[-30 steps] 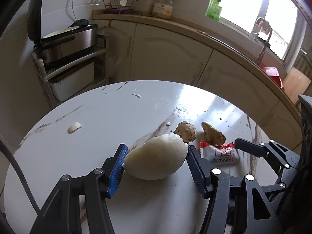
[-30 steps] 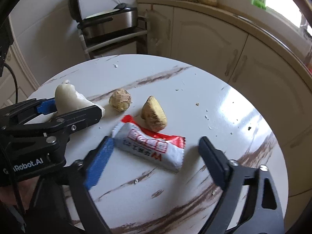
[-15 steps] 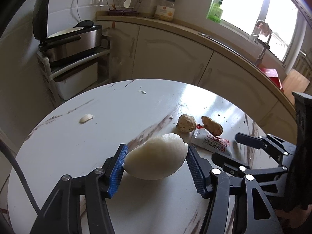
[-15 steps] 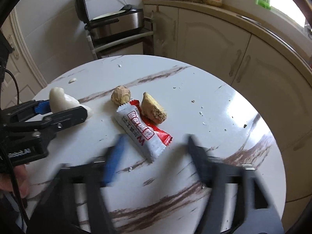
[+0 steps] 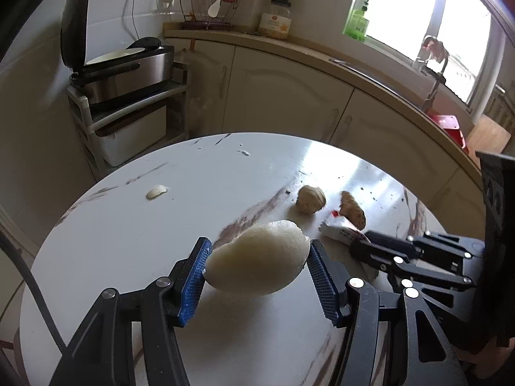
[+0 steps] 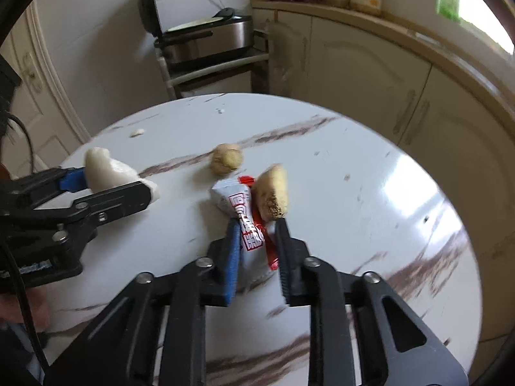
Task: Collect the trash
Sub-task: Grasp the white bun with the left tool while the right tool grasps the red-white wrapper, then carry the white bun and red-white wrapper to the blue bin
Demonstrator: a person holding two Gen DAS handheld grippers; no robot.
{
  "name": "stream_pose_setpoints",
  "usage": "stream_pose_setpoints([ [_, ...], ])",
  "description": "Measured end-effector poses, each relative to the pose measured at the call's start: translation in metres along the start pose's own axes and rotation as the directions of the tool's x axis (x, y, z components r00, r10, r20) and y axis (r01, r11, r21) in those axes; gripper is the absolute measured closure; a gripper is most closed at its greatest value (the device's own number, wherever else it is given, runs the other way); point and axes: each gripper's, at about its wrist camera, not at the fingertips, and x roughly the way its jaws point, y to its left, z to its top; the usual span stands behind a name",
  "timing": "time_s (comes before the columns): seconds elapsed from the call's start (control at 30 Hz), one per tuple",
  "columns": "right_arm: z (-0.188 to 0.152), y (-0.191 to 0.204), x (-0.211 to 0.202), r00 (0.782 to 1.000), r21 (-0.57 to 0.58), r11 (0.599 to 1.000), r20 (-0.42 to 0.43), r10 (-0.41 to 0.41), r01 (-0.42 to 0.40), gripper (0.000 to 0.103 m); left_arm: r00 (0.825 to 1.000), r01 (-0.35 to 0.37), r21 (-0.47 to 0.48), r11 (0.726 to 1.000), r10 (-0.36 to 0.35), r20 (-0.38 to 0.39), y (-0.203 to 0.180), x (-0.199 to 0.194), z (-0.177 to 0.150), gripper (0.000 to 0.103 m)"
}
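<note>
Left gripper (image 5: 257, 276): clamped on the white peeled chunk (image 5: 257, 259).
Right gripper (image 6: 257, 251): pinching the snack wrapper (image 6: 248, 222); it should lift straight, clear of the ginger piece (image 6: 273, 193).

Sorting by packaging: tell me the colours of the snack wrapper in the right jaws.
White with red print, the wrapper shows best in the right wrist view.

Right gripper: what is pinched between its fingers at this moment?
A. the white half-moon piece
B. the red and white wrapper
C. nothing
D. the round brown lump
B: in the right wrist view the right gripper has its blue pads closed on the red and white wrapper, while the white half-moon piece sits in the left gripper.
</note>
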Motion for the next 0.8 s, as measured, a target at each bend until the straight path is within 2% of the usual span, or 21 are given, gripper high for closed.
stream_pose_setpoints([
  [0.27, -0.032, -0.010, -0.029, 0.994, 0.102, 0.989, 0.035, 0.102, -0.105, 0.091, 1.000, 0.010, 0.015, 1.000, -0.010, 0.008, -0.010, -0.028, -0.020, 0.047],
  [0.47, -0.054, -0.020, -0.061, 0.987, 0.165, 0.975, 0.084, 0.139, -0.152, 0.091, 0.999, 0.027, 0.042, 0.999, -0.028, 0.020, -0.030, -0.058, -0.037, 0.047],
  [0.8, -0.097, -0.041, -0.140, 0.982, 0.225, 0.969, 0.181, 0.059, -0.100, 0.091, 0.995, 0.079, 0.172, 0.982, -0.088, 0.045, -0.122, -0.106, -0.067, 0.047],
])
